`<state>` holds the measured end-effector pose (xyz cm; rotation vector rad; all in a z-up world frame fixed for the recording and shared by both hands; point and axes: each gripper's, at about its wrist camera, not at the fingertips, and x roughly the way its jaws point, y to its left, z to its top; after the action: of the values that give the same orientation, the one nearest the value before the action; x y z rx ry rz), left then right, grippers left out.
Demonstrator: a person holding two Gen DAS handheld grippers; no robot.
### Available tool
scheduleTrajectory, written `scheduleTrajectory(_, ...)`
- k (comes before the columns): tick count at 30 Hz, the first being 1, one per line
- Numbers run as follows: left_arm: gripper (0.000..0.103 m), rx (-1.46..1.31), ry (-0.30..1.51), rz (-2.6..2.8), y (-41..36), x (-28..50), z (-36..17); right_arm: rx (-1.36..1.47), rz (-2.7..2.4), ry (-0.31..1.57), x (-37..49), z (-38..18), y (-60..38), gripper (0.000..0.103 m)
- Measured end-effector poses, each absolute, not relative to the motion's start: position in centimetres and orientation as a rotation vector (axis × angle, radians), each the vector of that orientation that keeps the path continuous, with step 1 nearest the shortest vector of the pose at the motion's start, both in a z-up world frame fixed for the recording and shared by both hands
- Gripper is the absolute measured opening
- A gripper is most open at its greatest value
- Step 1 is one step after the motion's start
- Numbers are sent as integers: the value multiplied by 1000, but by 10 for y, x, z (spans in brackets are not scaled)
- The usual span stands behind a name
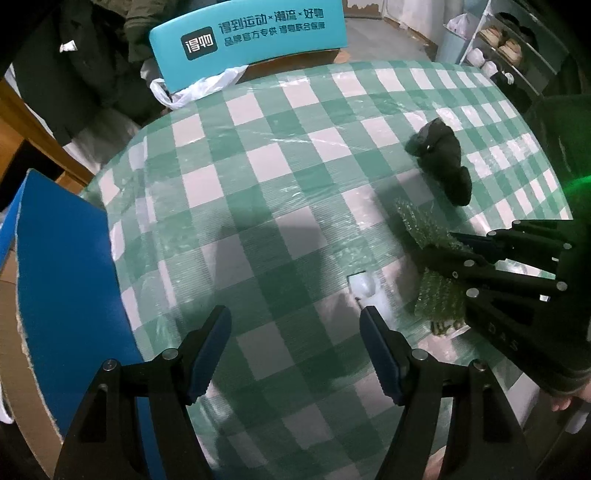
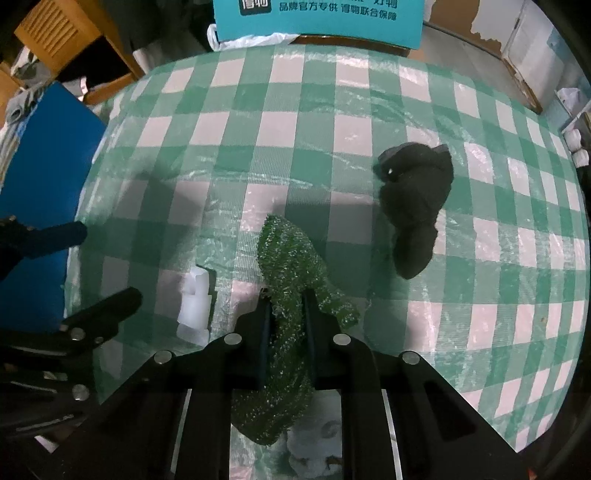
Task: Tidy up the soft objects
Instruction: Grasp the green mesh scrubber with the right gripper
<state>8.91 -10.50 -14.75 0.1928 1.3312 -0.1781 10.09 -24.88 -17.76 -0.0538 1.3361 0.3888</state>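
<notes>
A green glittery fuzzy strip (image 2: 284, 251) lies bent on the green-and-white checked table (image 2: 295, 129). My right gripper (image 2: 286, 302) is shut on its middle, and its lower end hangs back under the jaws. In the left wrist view the same strip (image 1: 424, 225) shows on both sides of the right gripper (image 1: 439, 247). A black soft lump (image 2: 417, 199) (image 1: 447, 162) rests apart to the strip's right. My left gripper (image 1: 295, 314) hovers open over bare tablecloth with nothing between its fingers. A small white piece (image 1: 364, 286) (image 2: 195, 306) lies just beyond its right fingertip.
A blue board (image 1: 62, 258) leans at the table's left edge. Behind the far edge stand a teal printed box (image 1: 251, 33) and a white plastic bag (image 1: 199, 88). A shelf with shoes (image 1: 506, 48) is at the back right. A hand (image 1: 565, 398) holds the right gripper.
</notes>
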Motion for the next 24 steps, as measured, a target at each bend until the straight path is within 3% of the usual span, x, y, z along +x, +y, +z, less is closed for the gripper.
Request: scheduleTrajectory(24,73,183,1388,-220,-140,100,-183,16,387,1324,110,-172,-274,14)
